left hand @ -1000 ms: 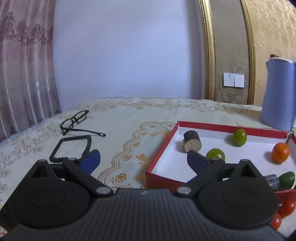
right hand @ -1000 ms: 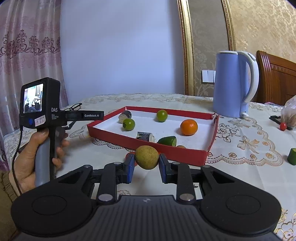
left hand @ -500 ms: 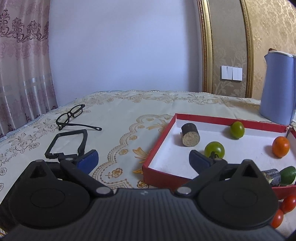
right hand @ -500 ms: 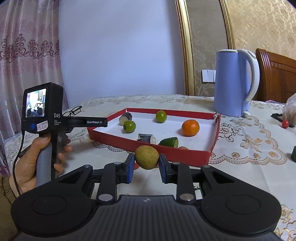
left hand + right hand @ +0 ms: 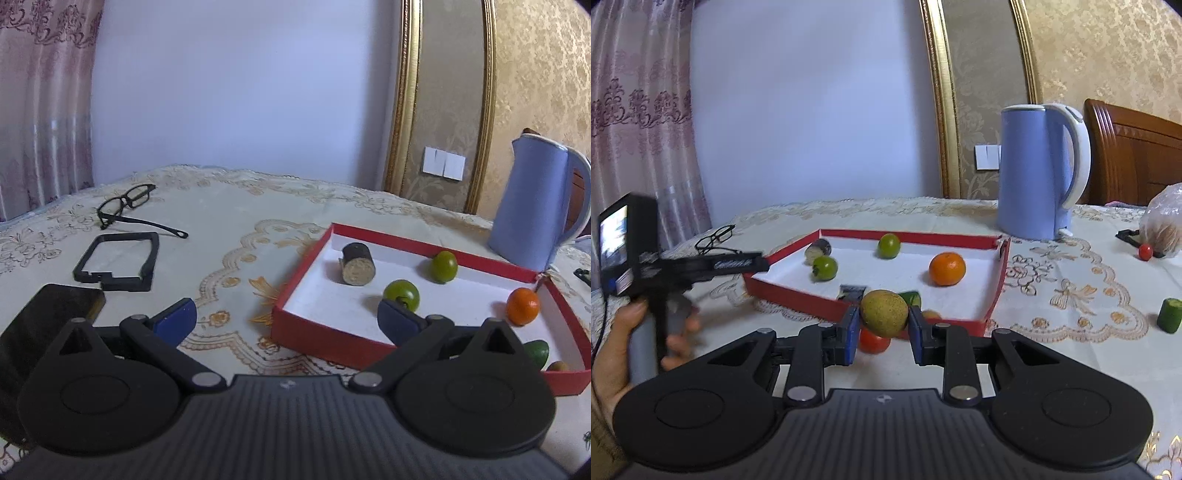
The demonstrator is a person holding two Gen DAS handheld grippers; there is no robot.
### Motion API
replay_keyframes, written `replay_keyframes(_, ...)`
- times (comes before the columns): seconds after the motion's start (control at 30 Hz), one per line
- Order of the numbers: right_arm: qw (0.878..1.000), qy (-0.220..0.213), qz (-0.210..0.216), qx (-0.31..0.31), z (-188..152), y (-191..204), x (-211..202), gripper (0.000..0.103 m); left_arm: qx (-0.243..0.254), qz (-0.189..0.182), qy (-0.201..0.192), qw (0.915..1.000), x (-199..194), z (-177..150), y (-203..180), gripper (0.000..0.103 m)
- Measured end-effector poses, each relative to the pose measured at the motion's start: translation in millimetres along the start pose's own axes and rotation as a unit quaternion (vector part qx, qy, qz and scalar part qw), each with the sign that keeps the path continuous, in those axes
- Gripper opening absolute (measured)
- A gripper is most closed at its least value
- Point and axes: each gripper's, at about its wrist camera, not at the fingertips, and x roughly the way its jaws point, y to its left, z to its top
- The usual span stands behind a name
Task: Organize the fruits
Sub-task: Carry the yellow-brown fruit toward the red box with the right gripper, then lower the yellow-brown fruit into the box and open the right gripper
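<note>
A red tray (image 5: 996, 288) with a white floor holds two green fruits (image 5: 824, 268) (image 5: 889, 245), an orange (image 5: 947, 268), a dark cylinder piece (image 5: 817, 248) and a green piece (image 5: 911, 296). My right gripper (image 5: 882, 325) is shut on a yellow-brown round fruit (image 5: 884, 312), held above the tray's near wall. A red tomato (image 5: 873, 341) lies on the cloth below it. My left gripper (image 5: 284, 317) is open and empty, left of the tray (image 5: 317, 332); it also shows in the right wrist view (image 5: 738, 263).
A blue kettle (image 5: 1039, 171) stands behind the tray. Glasses (image 5: 127, 205), a black frame (image 5: 118, 262) and a dark phone (image 5: 44, 317) lie at the left. A small tomato (image 5: 1145, 252), a plastic bag (image 5: 1163, 225) and a green cylinder (image 5: 1169, 315) lie at the right.
My right gripper has risen and moved toward the tray with the fruit. My left gripper has risen and pulled back to the left.
</note>
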Motion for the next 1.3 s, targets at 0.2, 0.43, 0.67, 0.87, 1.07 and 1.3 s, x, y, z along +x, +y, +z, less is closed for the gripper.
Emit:
replay_keyframes(0.2,1.0,-0.015,0.001,-0.015,10.6,6.9,8.9,0.027,-0.014,-0.009,0.013,0.9998,3.5,0.5,4.5,0.103)
replay_keyframes(0.43,0.999,-0.014,0.007,-0.03,26.0,10.9,25.6,0.027,-0.012,0.006,0.019,0.9997,5.7,-0.1,3.3,0.103)
replay_keyframes(0.67,1.0,-0.011,0.01,-0.016,48.7,0.0,51.8,0.027,-0.009,0.01,0.025,0.9996,7.1,-0.1,2.6,0.103)
replay_keyframes(0.87,1.0,0.011,0.001,-0.014,61.9,-5.3,84.6,0.027,-0.01,0.01,0.028,0.9995,8.3,-0.2,2.7,0.103)
replay_keyframes(1.07,0.999,0.025,-0.019,-0.009,67.4,-11.5,109.5,0.027,-0.012,0.01,0.029,0.9995,8.8,-0.5,3.2,0.103)
replay_keyframes(1.3,0.999,0.038,-0.027,-0.007,67.3,-12.7,126.2,0.027,-0.013,0.01,0.03,0.9994,9.2,-0.7,3.9,0.103)
